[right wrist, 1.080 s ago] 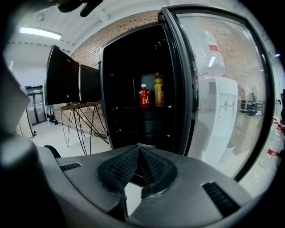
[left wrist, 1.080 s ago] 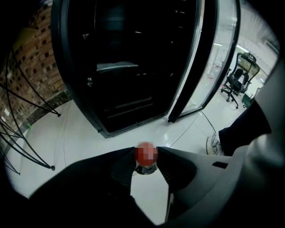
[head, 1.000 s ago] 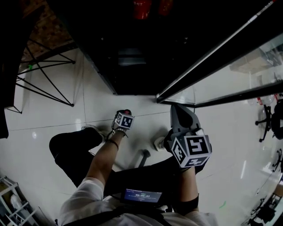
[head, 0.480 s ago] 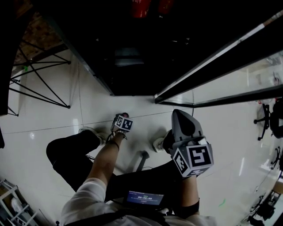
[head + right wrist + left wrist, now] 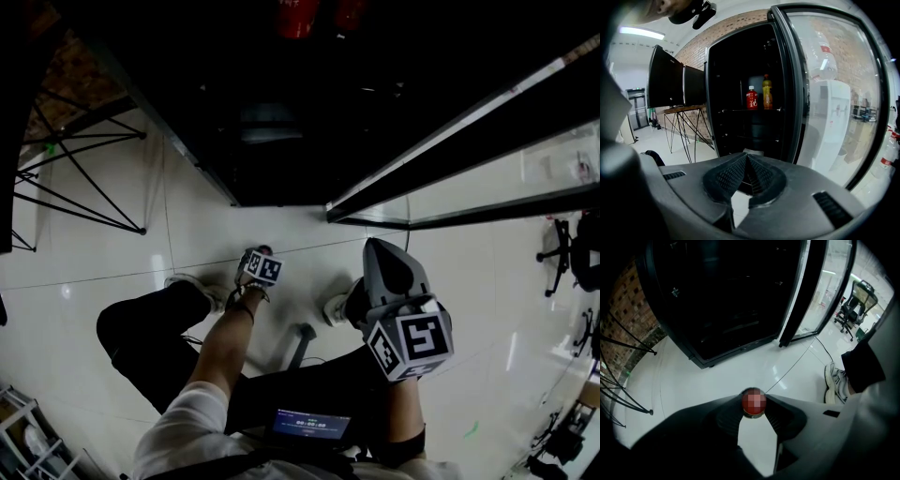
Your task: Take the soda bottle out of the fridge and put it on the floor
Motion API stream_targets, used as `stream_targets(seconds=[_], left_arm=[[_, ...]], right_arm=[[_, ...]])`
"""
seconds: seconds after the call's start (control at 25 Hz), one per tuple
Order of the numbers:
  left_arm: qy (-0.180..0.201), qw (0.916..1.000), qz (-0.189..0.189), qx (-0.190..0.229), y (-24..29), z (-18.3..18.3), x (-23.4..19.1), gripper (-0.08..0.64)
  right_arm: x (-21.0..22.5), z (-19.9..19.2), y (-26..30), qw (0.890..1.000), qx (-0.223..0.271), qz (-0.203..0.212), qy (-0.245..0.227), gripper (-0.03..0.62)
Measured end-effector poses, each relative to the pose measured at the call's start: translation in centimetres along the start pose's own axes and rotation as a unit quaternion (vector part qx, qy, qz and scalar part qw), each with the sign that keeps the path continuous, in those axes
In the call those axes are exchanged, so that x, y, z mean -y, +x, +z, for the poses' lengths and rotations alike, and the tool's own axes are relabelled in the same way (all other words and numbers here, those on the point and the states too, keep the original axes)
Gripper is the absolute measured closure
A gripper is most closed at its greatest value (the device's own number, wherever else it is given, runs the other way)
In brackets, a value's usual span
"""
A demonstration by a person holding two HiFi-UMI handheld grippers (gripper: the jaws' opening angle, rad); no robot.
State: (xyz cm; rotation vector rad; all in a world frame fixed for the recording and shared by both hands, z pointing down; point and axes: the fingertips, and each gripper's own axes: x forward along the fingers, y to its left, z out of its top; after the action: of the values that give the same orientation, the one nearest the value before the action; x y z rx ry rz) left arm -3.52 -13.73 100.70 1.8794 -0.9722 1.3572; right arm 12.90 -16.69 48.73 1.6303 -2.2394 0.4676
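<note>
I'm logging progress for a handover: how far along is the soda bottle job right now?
Done: the soda bottle is out of the fridge, whose door stands open. In hand: the left gripper clamps its red cap, low over the floor by the person's shoe; whether its base touches cannot be told. Left: set it down and let go. The right gripper is shut and empty.

An office: swivel chair (image 5: 855,303), glass-door fridge (image 5: 726,296), tiled floor (image 5: 740,373).

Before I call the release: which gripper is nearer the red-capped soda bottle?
Left. The left gripper is clamped on the red-capped soda bottle at its cap; the right gripper, shut and empty, sits off to its right.
</note>
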Motion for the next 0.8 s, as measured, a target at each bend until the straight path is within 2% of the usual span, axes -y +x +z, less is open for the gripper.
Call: stream_targets(seconds=[0.28, 0.64, 0.72, 0.8], left_arm=[[0.014, 0.9999, 0.004, 0.005, 0.36, 0.27, 0.10, 0.416], [-0.009, 0.9999, -0.005, 0.013, 0.34, -0.41, -0.03, 0.408], [-0.020, 0.9995, -0.014, 0.020, 0.32, -0.53, 0.11, 0.355], [-0.026, 0.9989, -0.021, 0.032, 0.21, -0.43, 0.25, 0.347]], right_arm=[[0.04, -0.18, 0.37, 1.000, -0.001, 0.002, 0.004, 0.574], [-0.11, -0.22, 0.39, 1.000, 0.000, 0.002, 0.004, 0.574], [-0.20, -0.27, 0.37, 1.000, 0.000, 0.003, 0.004, 0.574], [-0.29, -0.27, 0.38, 1.000, 0.000, 0.003, 0.003, 0.574]])
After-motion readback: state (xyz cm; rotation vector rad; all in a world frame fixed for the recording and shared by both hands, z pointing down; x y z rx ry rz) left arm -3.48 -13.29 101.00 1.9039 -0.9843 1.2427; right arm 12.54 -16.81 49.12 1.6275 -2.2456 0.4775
